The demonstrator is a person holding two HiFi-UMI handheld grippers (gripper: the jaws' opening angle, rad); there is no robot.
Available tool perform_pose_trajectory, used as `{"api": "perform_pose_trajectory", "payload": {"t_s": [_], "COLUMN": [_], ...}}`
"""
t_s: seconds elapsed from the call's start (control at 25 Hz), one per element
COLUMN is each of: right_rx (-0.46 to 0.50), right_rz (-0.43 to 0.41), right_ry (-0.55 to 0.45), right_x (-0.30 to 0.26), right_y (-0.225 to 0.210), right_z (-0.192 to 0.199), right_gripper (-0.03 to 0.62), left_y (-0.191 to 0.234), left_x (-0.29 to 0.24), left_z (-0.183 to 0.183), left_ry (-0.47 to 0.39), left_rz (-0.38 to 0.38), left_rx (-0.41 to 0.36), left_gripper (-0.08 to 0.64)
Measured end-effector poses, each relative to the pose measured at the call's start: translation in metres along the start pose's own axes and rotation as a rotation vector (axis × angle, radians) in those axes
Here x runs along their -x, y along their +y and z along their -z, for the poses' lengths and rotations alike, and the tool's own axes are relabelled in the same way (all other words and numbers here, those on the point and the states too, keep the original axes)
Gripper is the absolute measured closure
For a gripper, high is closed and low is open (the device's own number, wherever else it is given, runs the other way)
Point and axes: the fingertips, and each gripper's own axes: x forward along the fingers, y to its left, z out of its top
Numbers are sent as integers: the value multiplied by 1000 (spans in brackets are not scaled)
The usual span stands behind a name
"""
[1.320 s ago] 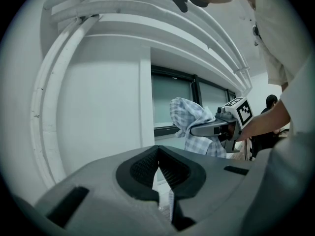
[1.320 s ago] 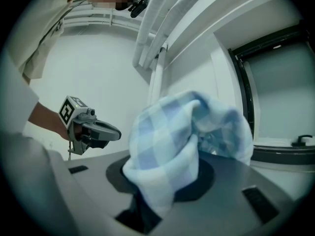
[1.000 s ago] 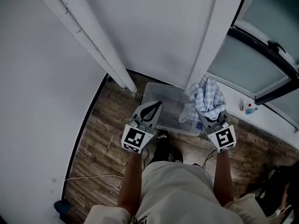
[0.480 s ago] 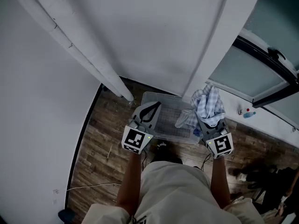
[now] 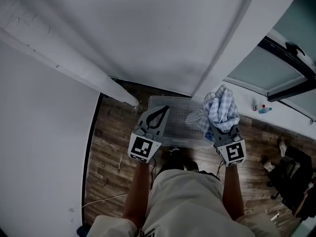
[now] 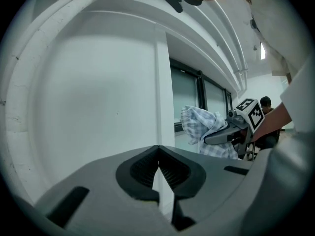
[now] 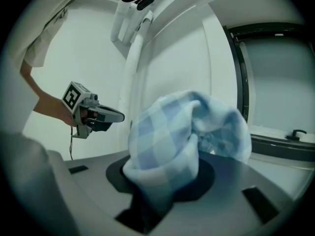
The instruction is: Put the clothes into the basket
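Note:
A blue-and-white checked cloth [image 5: 218, 105] is bunched up in my right gripper [image 5: 219, 121], whose jaws are shut on it; it fills the right gripper view as a cloth [image 7: 187, 134] and hides the fingertips. Part of it hangs over the right end of a translucent basket [image 5: 170, 99] that stands on the wooden floor against the white wall. My left gripper [image 5: 158, 114] hovers over the basket's left half, shut with nothing in it. In the left gripper view its jaw tips [image 6: 158, 167] meet, and the cloth [image 6: 201, 129] shows to the right.
A white wall and a slanting white beam [image 5: 74, 68] rise behind the basket. A dark-framed window [image 5: 284, 68] and a sill with a small bottle [image 5: 262, 108] lie to the right. A cable [image 5: 106, 199] runs over the floor at left; dark items [image 5: 291, 181] sit at right.
The head view has tilted, so the wall fills more of the picture. Both grippers stay over the basket, and the cloth's hanging end has drifted slightly left.

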Motion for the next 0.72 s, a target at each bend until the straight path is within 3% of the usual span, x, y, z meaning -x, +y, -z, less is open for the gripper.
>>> {"api": "perform_pose_trajectory", "payload": {"t_s": [0.36,0.72], "right_rx": [-31,23], "right_rz": [44,-97], "right_ry": [54,122], "right_x": [-26,-47], "right_y": [-5,28], "right_z": [21,49], "right_gripper": [466,466], "left_y": [10,1], "left_x": [-18,-20], "left_z": [37,75], "left_ry": [31,96], "left_rz": [57,92], "left_rx": [101,135], "left_gripper": [548,548]}}
